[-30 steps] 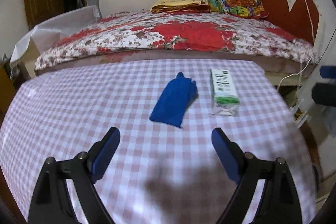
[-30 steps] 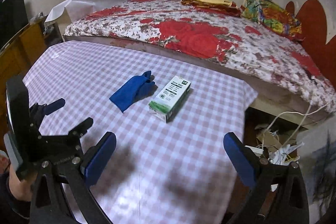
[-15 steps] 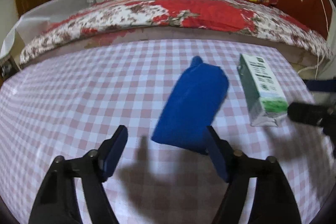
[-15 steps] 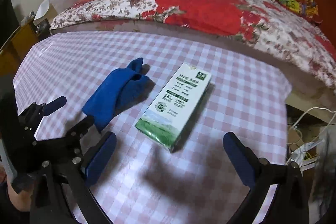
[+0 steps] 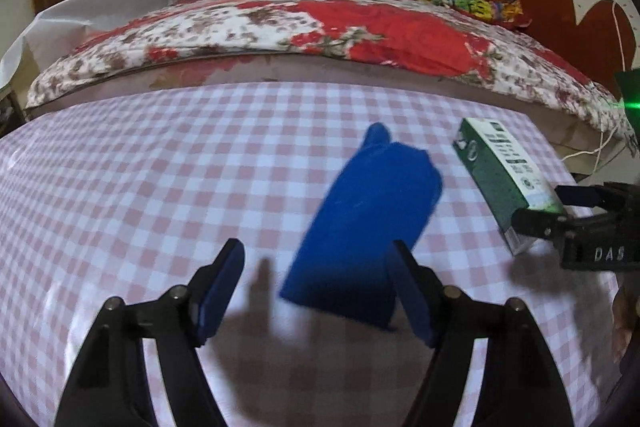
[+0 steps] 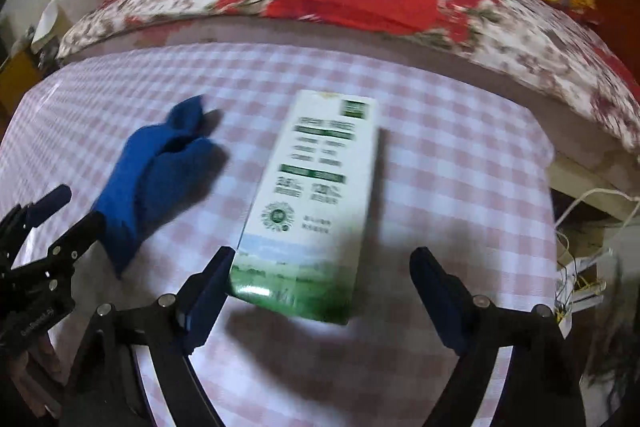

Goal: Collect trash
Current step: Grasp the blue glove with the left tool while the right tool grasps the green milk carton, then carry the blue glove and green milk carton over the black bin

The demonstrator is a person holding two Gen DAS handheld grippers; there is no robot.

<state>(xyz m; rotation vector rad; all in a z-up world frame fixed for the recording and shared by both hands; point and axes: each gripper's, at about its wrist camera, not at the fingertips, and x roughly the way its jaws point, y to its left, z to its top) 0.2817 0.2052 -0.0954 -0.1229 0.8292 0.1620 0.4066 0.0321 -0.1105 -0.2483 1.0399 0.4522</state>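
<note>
A blue cloth lies crumpled on the pink checked tablecloth. My left gripper hangs low over the cloth's near end, open. Its right finger overlaps the cloth's corner; the left finger stands apart. To the right lies a green and white carton flat on the table, also seen as the carton in the left wrist view. My right gripper straddles its near end with the jaws closing. Its left finger is at the carton's corner; the right finger is well clear of it.
A bed with a red flowered cover runs along the far side of the table. The table's right edge drops off to white cables and clutter on the floor. A hand holds the left gripper at the lower left.
Both grippers came down and forward toward the table. The left jaws narrowed around the blue cloth's near end. The right jaws narrowed, and the carton's end now sits between them.
</note>
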